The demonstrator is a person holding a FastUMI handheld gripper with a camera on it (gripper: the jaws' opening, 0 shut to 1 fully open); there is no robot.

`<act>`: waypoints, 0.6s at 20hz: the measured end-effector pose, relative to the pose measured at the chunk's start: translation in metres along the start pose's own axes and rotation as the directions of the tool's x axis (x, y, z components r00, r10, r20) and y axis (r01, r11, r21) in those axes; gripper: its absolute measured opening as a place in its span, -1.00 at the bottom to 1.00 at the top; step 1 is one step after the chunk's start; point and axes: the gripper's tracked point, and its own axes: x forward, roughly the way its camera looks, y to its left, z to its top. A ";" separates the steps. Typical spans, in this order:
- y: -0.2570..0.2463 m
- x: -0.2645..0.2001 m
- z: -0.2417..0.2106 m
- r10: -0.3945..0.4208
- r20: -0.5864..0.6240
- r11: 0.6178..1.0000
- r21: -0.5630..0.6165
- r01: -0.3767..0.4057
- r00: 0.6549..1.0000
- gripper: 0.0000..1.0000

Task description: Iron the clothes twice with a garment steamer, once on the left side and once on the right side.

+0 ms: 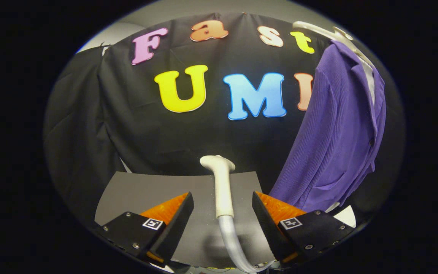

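A white garment steamer head [221,182] stands upright on the grey table [135,194], its grey hose [234,239] curling down and to the right. My gripper [222,207] is open, its two fingers on either side of the steamer's handle with a gap on each side, neither touching it. A purple ribbed garment [337,133] hangs on a white hanger [333,34] to the right, beyond the right finger, its hem reaching down near the table.
The black cloth wall [135,125] stands right behind the table. A white patch [346,215] shows under the garment's hem at the right.
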 end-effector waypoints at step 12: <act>-0.002 0.118 -0.024 0.105 -0.235 0.933 0.359 -0.014 0.966 0.79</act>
